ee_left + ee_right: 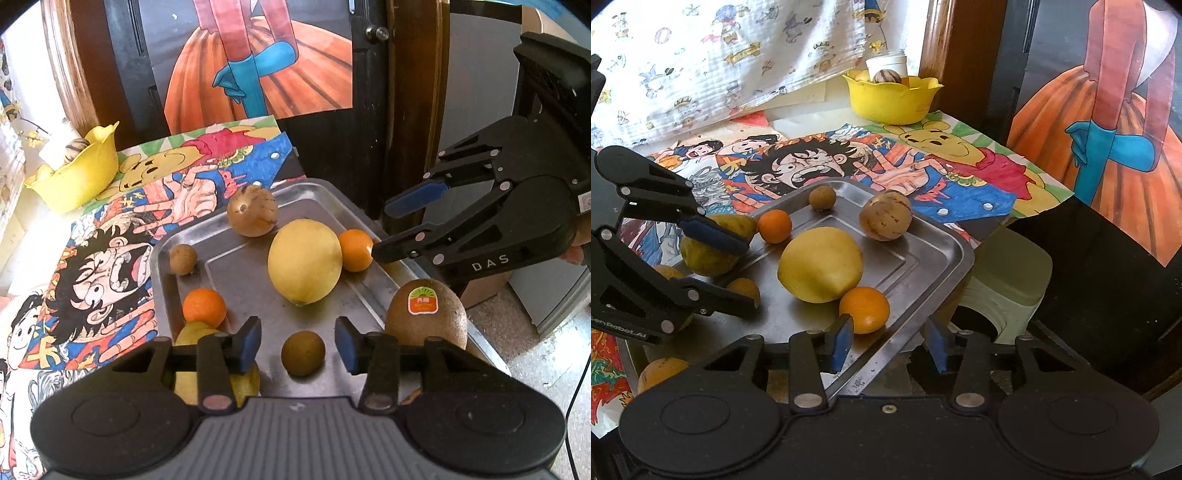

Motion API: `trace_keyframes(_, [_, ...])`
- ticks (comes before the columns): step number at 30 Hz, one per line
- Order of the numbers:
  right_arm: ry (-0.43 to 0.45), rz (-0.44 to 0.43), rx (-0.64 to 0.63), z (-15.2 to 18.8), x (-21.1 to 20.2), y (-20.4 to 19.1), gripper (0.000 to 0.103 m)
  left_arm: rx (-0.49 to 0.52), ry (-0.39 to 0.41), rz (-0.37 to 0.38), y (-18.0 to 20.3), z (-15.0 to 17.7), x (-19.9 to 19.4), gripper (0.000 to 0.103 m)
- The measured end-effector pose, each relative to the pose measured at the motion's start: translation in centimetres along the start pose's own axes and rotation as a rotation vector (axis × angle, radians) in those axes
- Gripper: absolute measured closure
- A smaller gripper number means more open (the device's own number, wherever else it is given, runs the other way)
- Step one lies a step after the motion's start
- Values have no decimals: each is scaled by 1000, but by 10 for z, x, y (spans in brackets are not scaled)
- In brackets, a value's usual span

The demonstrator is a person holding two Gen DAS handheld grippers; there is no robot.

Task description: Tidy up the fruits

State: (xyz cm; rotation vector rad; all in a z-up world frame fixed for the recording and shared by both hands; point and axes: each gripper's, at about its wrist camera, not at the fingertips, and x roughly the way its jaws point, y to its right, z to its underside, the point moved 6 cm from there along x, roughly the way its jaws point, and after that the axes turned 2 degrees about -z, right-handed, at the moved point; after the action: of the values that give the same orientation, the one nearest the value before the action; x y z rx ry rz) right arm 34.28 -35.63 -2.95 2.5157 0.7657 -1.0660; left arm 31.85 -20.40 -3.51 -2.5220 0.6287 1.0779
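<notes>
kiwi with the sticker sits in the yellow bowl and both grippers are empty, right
Not quite. The kiwi sits at the edge of the metal tray, not in the yellow bowl, as the left wrist view shows. Both the left gripper and right gripper are empty.

You are looking at a metal tray, brushed and dull grey, with faint scuffs and soft reflections of the fruit. The big yellow fruit has a smooth, slightly waxy skin; the two small oranges look glossy and finely pitted. The kiwi is fuzzy and matt, with a shiny paper sticker. The small brown fruit looks rough and dry. Your left tongs are matt black plastic with blue rubbery pads. The surface is covered with flat, matt drawings on paper. The yellow bowl is smooth plastic. Behind it hangs crinkled printed cloth, beside varnished wood.
</notes>
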Motion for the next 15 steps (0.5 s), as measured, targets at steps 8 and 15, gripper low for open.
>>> trace_keyframes(8, [14,11,8,1,-9,1,50,0,28,-21,-1,-3,-11,42])
trace_keyframes(15, [32,18,19,0,-15,1,42,-6,43,-46,-6,-4,-20,32])
